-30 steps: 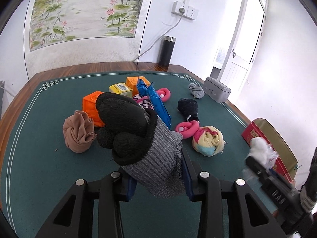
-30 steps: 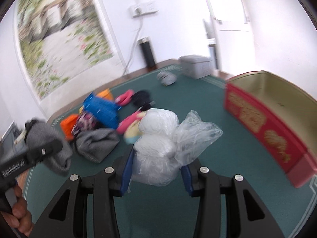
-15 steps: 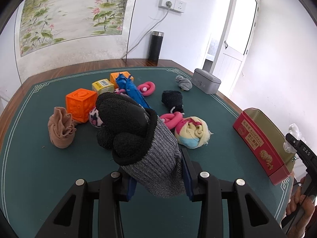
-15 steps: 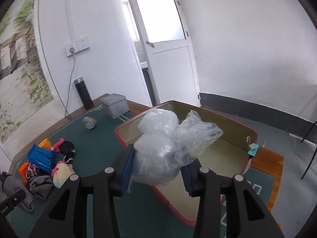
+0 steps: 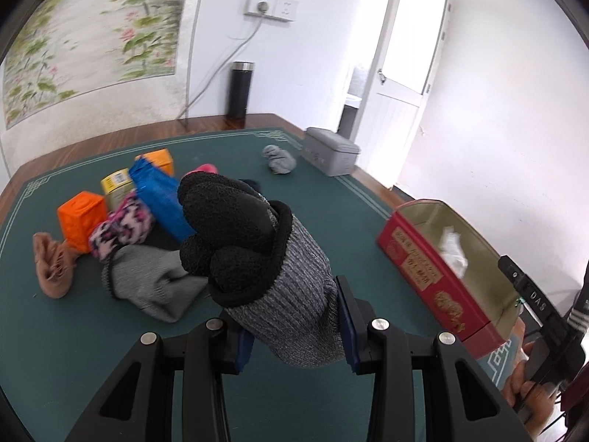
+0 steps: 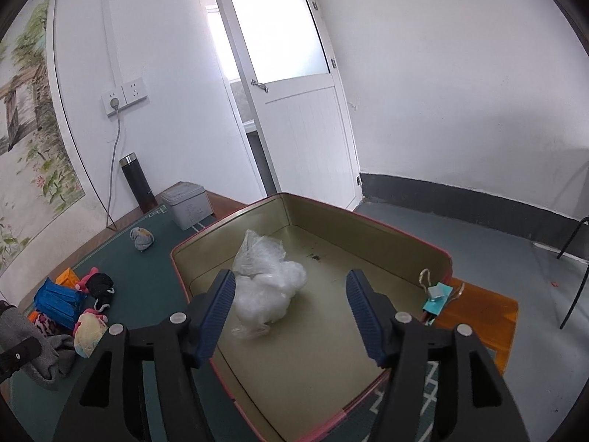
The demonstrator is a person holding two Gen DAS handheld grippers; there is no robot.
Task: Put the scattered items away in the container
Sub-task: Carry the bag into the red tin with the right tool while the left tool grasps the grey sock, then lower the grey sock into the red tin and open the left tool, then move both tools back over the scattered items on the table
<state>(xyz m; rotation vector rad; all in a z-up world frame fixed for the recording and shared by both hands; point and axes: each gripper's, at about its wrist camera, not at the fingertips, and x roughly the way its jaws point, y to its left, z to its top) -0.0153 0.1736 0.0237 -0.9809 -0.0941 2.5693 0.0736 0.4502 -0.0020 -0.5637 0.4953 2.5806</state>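
Tin (image 6: 412, 243) holds bag (image 6: 267, 287); right gripper (image 6: 291, 309) above it, jaws opening, nothing gripped. Left gripper (image 5: 294, 326) clamps glove (image 5: 265, 254), likely next in.

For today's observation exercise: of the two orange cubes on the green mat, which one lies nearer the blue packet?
The farther orange cube, just behind the blue packet; the other orange cube sits apart, beside the tan sock.

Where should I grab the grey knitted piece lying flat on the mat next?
Grip the grey knitted piece at its dark-edged cuff, on the side toward the tan bundle. Come from above: it lies slumped flat on the green mat, and the bunched cuff gives the fingers something thick to pinch. That side is also clear; the patterned pink sock crowds the far side.
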